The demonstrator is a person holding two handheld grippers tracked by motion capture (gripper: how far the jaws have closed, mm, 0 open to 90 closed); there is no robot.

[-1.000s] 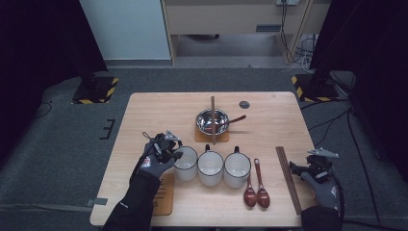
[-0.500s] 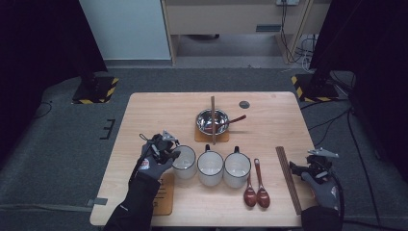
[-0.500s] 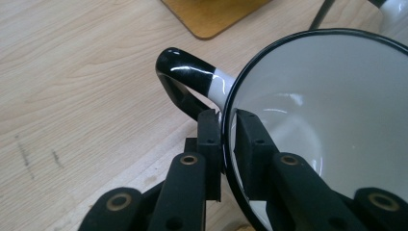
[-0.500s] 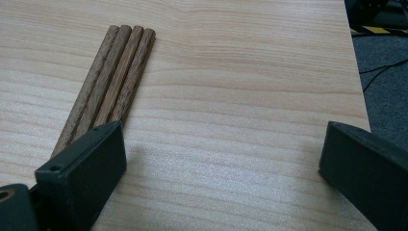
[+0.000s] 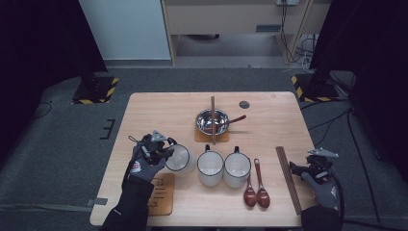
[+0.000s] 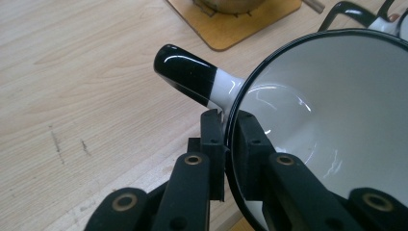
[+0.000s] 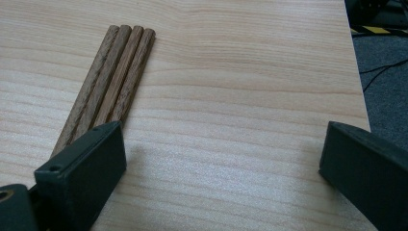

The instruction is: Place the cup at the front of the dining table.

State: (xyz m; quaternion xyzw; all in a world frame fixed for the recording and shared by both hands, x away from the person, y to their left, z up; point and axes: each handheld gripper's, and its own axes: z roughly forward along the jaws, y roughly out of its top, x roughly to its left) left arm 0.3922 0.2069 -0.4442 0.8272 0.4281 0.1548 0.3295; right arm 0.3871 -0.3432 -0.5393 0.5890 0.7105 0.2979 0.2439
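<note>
Setting: pale wooden table [image 5: 159, 106] on grey carpet, dark curtains to either side, cabinet and cables behind.

Task object: white enamel mug [image 5: 179, 158] with black rim, leftmost of three in a row, near the table's left front; middle mug [image 5: 210, 168] and right mug [image 5: 237, 169] upright beside it.

Left gripper [image 6: 230, 144]: clamped on the mug's rim just under the black-tipped handle [image 6: 185, 74], one jaw outside the wall, one inside; jaws nearly together with only the thin wall between.

Just changed: compared with a second ago, mug tipped toward the left hand [image 5: 144, 166], mouth now facing the gripper camera; hand drawn slightly back and up from the row. Grip already firm through that second, hardly tightening further.

Meaning for the task: likely the lift-off of the first mug from the row, grasp done, carry beginning; a thin rim pinch, so swinging or slipping looks like the risk.

Left hand pose: gloved forearm in from the bottom edge, gripper angled forward and right, above a wooden board [image 5: 161, 195].

Right gripper [image 7: 221, 159]: jaws wide apart, nothing between them, hovering low over bare table at the right edge, just beside a bundle of wooden sticks [image 7: 108, 84].

Right hand [image 5: 321, 178]: resting near the table's right front corner.

Elsewhere: steel bowl [image 5: 212, 121] on a coaster with a stick across it, two brown spoons [image 5: 256, 192] right of the mugs.
</note>
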